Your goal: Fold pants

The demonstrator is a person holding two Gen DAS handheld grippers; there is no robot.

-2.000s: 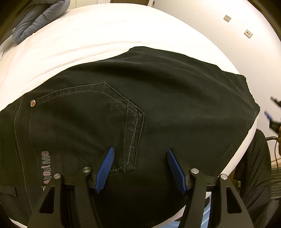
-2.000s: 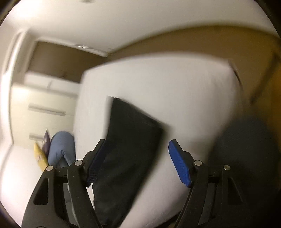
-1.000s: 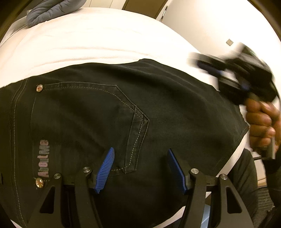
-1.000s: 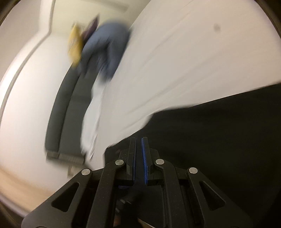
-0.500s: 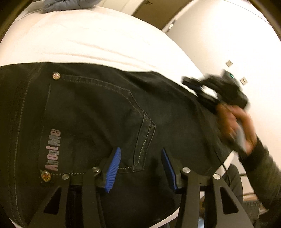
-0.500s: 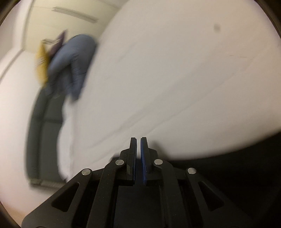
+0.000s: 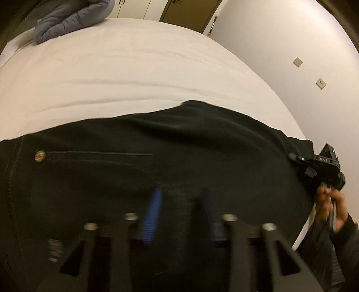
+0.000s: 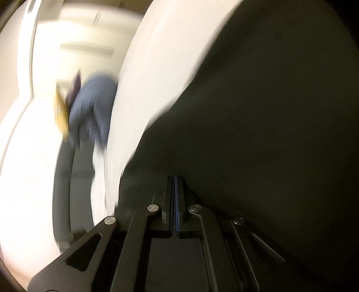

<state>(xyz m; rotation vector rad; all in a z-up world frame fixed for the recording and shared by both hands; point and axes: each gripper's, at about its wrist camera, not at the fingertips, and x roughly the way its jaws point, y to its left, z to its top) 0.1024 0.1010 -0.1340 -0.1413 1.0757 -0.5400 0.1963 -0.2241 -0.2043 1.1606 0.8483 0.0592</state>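
Black pants (image 7: 170, 152) lie folded on a white bed (image 7: 125, 67), back pocket up with a metal rivet (image 7: 40, 155). My left gripper (image 7: 181, 202) is open, blurred, low over the pocket area near the waistband. My right gripper (image 8: 175, 179) is shut on the pants' edge; it also shows in the left wrist view (image 7: 323, 166) at the far right end of the pants, held by a hand. In the right wrist view the pants (image 8: 258, 125) fill the right side, and the cloth between the pads is hard to make out.
A grey-blue quilted garment (image 7: 71, 20) lies at the bed's far left corner, also seen blurred in the right wrist view (image 8: 92, 112) beside a yellow item (image 8: 61, 116). A white wall with two outlets (image 7: 320, 83) runs along the right. Doors stand beyond the bed.
My right gripper swung in from the side, shut, and now grips the pants' right end. My left gripper has moved lower and narrowed its opening a little.
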